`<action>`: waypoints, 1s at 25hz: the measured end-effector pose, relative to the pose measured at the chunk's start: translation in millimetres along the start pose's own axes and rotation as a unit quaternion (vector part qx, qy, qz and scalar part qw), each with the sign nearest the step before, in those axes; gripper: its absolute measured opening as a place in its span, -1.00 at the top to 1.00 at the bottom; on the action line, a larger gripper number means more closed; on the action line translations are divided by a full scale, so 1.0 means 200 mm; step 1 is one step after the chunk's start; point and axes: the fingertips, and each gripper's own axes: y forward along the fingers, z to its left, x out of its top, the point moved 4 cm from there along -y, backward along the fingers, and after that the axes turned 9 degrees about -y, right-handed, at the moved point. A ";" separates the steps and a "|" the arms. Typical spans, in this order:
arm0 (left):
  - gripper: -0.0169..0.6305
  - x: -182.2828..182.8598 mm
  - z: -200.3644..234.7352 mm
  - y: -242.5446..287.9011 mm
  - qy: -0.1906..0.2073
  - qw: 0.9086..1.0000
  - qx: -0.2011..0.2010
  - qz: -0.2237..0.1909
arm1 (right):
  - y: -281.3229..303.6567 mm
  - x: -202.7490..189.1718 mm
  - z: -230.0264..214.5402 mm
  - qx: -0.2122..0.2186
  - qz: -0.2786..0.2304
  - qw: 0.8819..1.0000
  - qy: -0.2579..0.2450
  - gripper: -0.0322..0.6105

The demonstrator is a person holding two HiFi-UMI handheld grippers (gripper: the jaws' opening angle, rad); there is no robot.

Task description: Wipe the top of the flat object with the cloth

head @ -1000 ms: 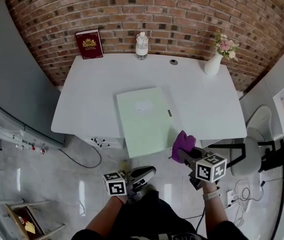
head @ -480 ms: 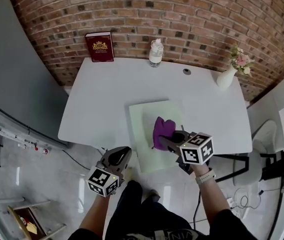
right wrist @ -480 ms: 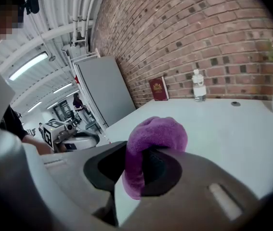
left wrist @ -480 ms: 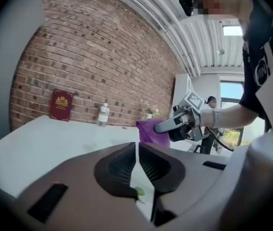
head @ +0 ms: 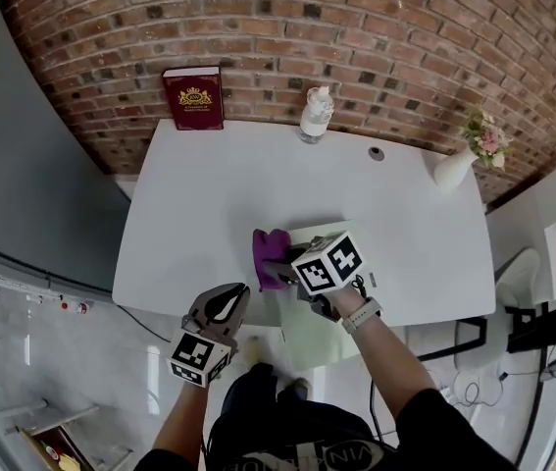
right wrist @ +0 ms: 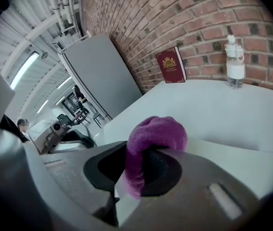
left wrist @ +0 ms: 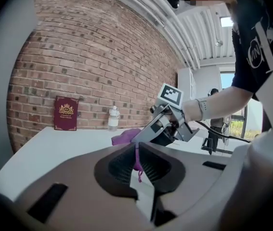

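Below the brick wall (head: 258, 18), right hand-held gripper (head: 279, 269) grasps cloth (head: 268, 243) over table (head: 209, 194); left hand-held gripper (head: 230, 298) clenched.

White table (head: 209, 194) with red book (head: 193, 97), bottle (head: 316, 115) and vase (head: 453, 169) at back, green flat object (head: 315, 341) at front

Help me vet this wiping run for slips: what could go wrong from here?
1. The green flat object overhangs the table's near edge and nothing pins it; the left gripper is shut and empty, off the table. A wiping drag could pull the object off.
2. The purple cloth, bunched in the right gripper, sits at the object's left edge, seemingly partly over bare table, so strokes may miss the top.
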 end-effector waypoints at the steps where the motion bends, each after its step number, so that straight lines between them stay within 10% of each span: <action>1: 0.87 0.01 0.03 0.01 -0.002 1.000 -0.002 -0.002 | 0.04 0.02 -0.01 0.006 0.008 1.000 0.006 0.70; 25: 0.87 -0.04 0.03 0.18 0.000 0.999 0.035 0.025 | -0.28 -0.24 -0.48 -0.045 0.096 0.992 0.061 0.70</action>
